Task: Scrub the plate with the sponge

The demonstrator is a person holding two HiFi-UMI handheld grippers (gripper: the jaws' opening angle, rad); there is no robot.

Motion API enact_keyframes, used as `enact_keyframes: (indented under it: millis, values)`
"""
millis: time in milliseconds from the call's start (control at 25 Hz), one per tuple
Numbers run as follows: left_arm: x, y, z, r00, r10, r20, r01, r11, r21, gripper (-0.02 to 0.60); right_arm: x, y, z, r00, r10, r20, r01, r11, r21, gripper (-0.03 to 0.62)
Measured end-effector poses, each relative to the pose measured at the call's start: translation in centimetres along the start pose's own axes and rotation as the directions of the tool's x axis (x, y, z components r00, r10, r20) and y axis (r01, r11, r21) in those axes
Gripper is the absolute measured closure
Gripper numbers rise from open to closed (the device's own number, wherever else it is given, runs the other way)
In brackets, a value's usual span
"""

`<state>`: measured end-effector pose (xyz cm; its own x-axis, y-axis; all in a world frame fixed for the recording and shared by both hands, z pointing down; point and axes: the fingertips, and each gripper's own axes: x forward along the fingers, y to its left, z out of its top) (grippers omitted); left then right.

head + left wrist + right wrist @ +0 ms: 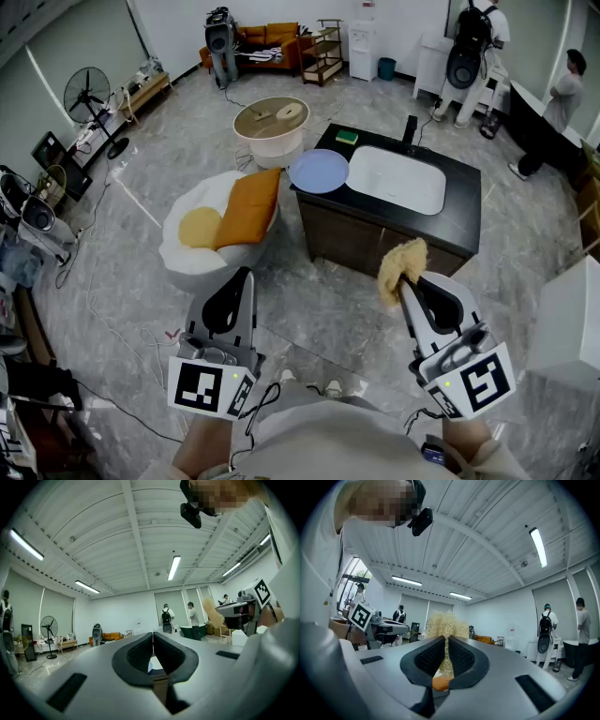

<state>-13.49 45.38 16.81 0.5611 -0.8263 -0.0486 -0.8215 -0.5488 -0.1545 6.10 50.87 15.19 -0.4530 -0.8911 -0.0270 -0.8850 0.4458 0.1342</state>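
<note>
A pale blue round plate (319, 172) lies flat at the left end of a dark worktop (459, 211), just beside the rim of a white sink (398, 178) set into it. Being round, the plate has no long axis to line up with. A small green sponge (347, 137) sits behind the plate at the worktop's back left corner.

The plate is well apart from both claws, with open floor between. It lies ahead and to the left of the right claw (405, 281), and ahead and to the right of the left claw (246, 274). Neither is clearly nearer.

The right claw is clamped on a pale yellow fibrous scrubbing pad (401, 262). The pad is pinched thin between the jaws and fluffs out beyond their tips. The left claw is fully closed, its jaws meeting with nothing between them.

Both claws are held low in front of the person's body, pointing forward toward the worktop and tilted upward, so each gripper view looks mostly at the ceiling. Judging from this, scrubbing has not begun. The right claw would need to travel forward and leftward to bring the pad onto the plate.
</note>
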Motion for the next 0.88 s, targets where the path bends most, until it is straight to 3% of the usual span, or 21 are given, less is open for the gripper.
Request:
enact_keyframes:
  millis: [880]
  values:
    - [0.3,1.1,0.1,1.000,0.029,0.010,-0.030,0.999,0.016,0.560,1.0,0.0,-0.1,0.999,0.005,0.033,-0.006,0.999,0.035,0.549]
